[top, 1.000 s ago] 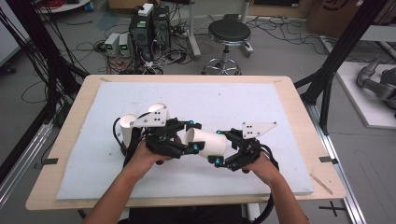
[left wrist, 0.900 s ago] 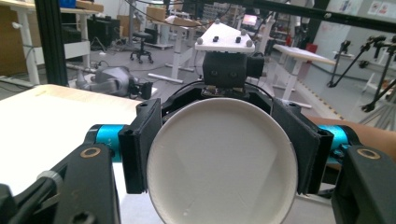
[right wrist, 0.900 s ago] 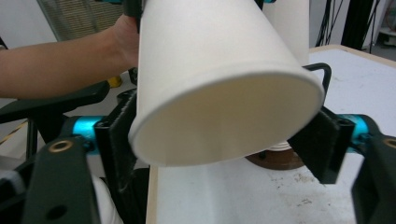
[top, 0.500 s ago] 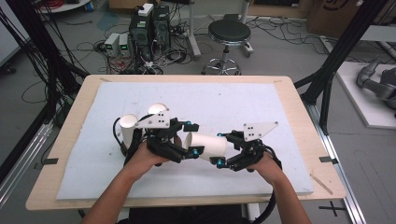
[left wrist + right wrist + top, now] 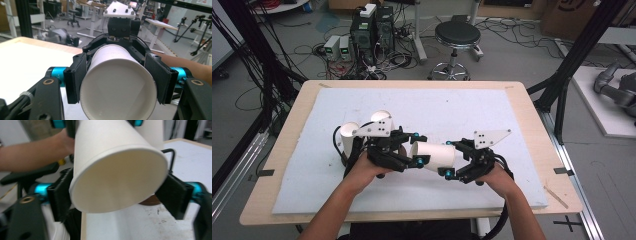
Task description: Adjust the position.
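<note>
A white paper cup [image 5: 434,155] lies level in the air between my two grippers, over the white board. My left gripper [image 5: 417,148] has its pads [image 5: 75,80] pressed on the cup's closed narrow end [image 5: 117,95]; its jaws have just been closing. My right gripper [image 5: 445,158] faces it from the right. The cup's open mouth [image 5: 117,177] sits between its pads [image 5: 60,195], which touch the wall just behind the rim; these jaws have just been opening. Both hands hold the cup a little above the board.
Two more white cups [image 5: 348,134] [image 5: 381,116] stand upright just behind my left gripper. The white board [image 5: 512,115] covers most of the wooden table [image 5: 532,95]. A stool [image 5: 457,35] and computer boxes [image 5: 372,30] stand on the floor beyond.
</note>
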`<move>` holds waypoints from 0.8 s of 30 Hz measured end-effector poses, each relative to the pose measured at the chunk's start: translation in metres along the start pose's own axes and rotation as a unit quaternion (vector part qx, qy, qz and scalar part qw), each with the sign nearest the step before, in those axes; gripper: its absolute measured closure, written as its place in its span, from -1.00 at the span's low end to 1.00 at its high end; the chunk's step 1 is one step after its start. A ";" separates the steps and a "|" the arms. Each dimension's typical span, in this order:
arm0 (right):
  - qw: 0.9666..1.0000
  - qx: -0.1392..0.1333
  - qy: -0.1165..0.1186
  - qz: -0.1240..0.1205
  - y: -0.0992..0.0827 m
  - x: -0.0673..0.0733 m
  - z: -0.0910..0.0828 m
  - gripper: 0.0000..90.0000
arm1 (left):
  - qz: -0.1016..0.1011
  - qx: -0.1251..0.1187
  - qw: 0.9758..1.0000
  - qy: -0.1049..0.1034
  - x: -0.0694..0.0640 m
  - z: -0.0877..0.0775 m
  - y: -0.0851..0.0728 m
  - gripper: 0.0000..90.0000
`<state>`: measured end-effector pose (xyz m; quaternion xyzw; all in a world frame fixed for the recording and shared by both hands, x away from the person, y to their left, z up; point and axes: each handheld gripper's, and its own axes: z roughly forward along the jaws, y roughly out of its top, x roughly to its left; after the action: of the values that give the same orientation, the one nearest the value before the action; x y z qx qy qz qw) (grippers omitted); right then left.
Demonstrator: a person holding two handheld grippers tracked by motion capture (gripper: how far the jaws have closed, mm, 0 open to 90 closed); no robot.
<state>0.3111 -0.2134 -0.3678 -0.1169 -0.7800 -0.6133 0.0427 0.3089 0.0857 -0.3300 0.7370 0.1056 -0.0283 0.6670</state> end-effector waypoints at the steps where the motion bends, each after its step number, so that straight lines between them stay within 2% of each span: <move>1: 1.000 -0.001 0.009 0.006 -0.001 -0.001 -0.001 -0.58 | -0.002 -0.006 1.000 -0.001 0.000 -0.002 0.000 -0.19; 3: 1.000 -0.004 0.016 0.010 -0.003 0.000 -0.001 -0.58 | -0.003 -0.010 1.000 -0.001 0.000 -0.003 0.001 -0.19; 8: 1.000 -0.017 0.012 0.008 -0.002 -0.001 0.001 -0.58 | 0.002 -0.003 1.000 -0.006 -0.001 -0.001 -0.001 -0.19; 9: 1.000 -0.021 0.009 0.004 -0.002 -0.001 0.000 -0.55 | 0.006 0.002 1.000 -0.005 -0.001 0.000 -0.001 -0.19; 10: 1.000 -0.023 0.012 -0.002 -0.001 -0.001 0.000 -0.44 | 0.008 0.002 1.000 -0.006 -0.001 0.001 -0.002 -0.19; 14: 0.999 -0.021 0.016 -0.020 -0.001 0.000 -0.004 -0.35 | 0.011 0.001 1.000 -0.010 -0.002 0.001 -0.002 -0.19; 20: 0.999 -0.018 0.012 -0.037 0.002 0.001 -0.008 -0.25 | 0.020 0.011 1.000 0.000 -0.003 0.002 -0.002 -0.22; 24: 0.999 -0.015 0.014 -0.041 0.003 0.001 -0.009 -0.23 | 0.016 0.023 1.000 0.008 -0.003 0.005 -0.004 -0.38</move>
<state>0.3101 -0.2209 -0.3626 -0.0763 -0.7740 -0.6280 0.0268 0.3055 0.0805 -0.3336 0.7538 0.0984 -0.0135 0.6495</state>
